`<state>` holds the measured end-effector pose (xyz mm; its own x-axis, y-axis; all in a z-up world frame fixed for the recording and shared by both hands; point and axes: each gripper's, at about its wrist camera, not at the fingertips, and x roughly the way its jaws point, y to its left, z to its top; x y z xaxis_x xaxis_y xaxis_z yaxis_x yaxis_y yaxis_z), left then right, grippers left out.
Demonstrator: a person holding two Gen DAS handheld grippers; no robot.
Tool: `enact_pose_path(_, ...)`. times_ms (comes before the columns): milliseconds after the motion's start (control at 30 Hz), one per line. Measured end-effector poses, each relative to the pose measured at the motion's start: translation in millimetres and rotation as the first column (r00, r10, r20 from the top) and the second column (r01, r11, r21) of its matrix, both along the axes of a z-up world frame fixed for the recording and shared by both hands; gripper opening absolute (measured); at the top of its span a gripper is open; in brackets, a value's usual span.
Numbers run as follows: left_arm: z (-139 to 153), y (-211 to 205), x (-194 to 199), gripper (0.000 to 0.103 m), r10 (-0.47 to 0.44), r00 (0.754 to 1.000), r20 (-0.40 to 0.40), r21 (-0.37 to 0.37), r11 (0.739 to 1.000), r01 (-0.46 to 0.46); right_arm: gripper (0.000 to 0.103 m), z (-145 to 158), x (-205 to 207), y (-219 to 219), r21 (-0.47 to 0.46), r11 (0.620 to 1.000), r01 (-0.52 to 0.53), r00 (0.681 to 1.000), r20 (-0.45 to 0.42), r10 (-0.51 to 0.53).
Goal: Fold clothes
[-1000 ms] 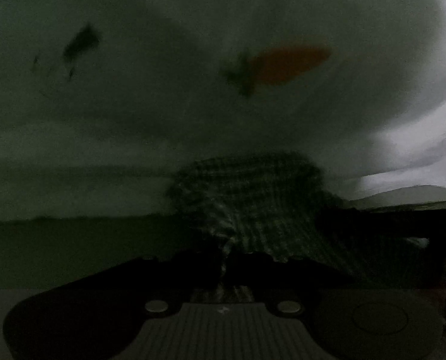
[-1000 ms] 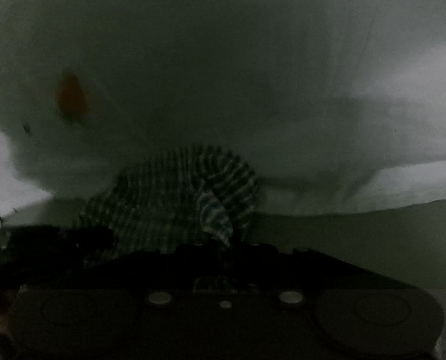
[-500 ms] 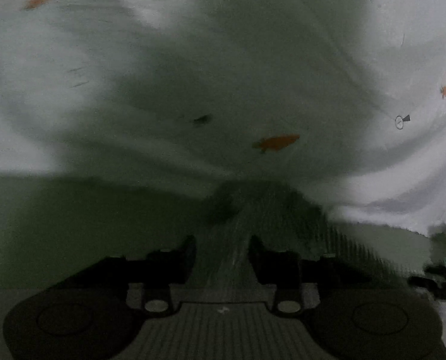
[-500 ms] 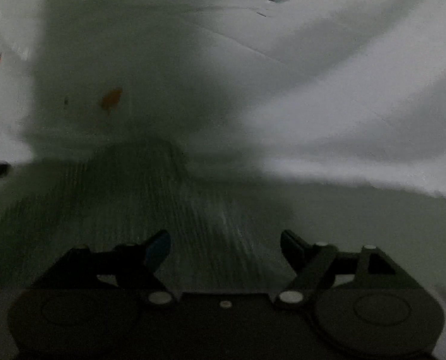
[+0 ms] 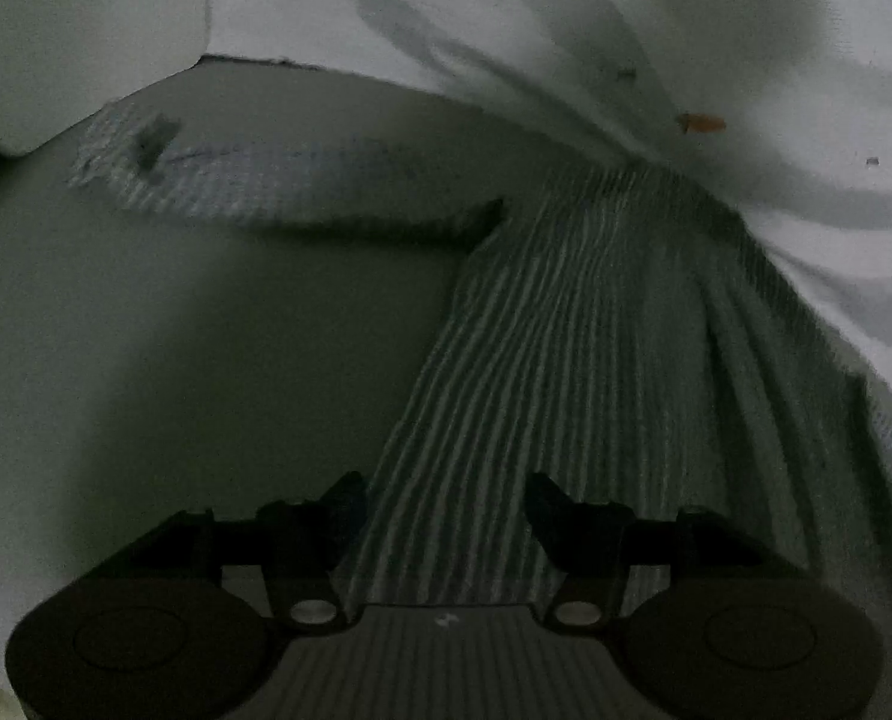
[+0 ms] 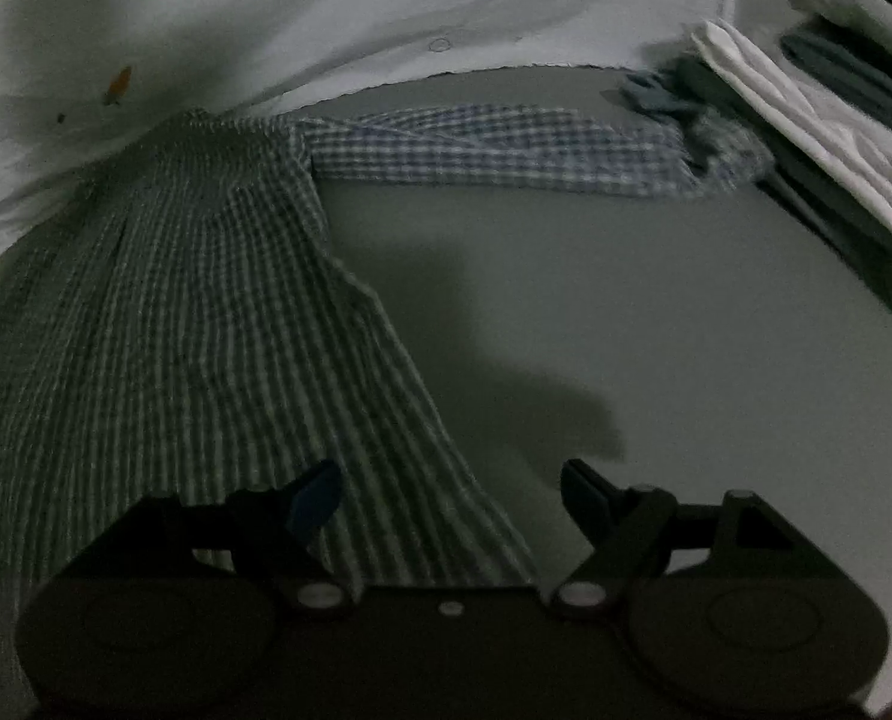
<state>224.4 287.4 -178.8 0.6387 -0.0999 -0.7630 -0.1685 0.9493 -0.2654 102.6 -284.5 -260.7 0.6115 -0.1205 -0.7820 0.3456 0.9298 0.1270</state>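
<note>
Both jaws have let go and pulled back, spread empty above the checked shirt (image 6: 218, 312) lying flat.

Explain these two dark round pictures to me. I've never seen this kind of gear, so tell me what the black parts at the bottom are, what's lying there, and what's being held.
A person holds one two-finger gripper in each hand; each carries a wide-angle camera looking forward along its fingers. One picture is from the left gripper, the other from the right gripper. Both stand open and hold nothing. On the grey surface lies a checked shirt, one sleeve stretched sideways. Behind it lies a white cloth with small orange prints. At the far right sits a stack of folded clothes.
</note>
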Motion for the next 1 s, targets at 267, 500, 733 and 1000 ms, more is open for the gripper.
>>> enact_pose_path(267,-14,-2,-47,0.007,0.118,0.993,0.017,-0.005,0.993,-0.118,0.001,4,-29,-4,0.026,0.993,-0.117,0.993,0.016,0.116)
enact_pose_path(500,19,-2,-55,0.003,0.135,0.989,0.067,0.009,0.991,-0.136,0.001,45,-59,-18,0.084,0.995,-0.062,0.990,0.135,0.051)
enact_pose_path(733,-1,-7,-48,0.013,0.159,0.986,-0.057,0.029,0.987,-0.157,0.007,17,-60,-14,0.008,1.000,-0.007,1.000,-0.026,0.008)
enact_pose_path(1000,21,8,-39,0.044,0.182,0.983,-0.016,-0.004,0.983,-0.182,0.064,38,-49,10,-0.113,0.993,0.029,0.996,0.083,-0.020)
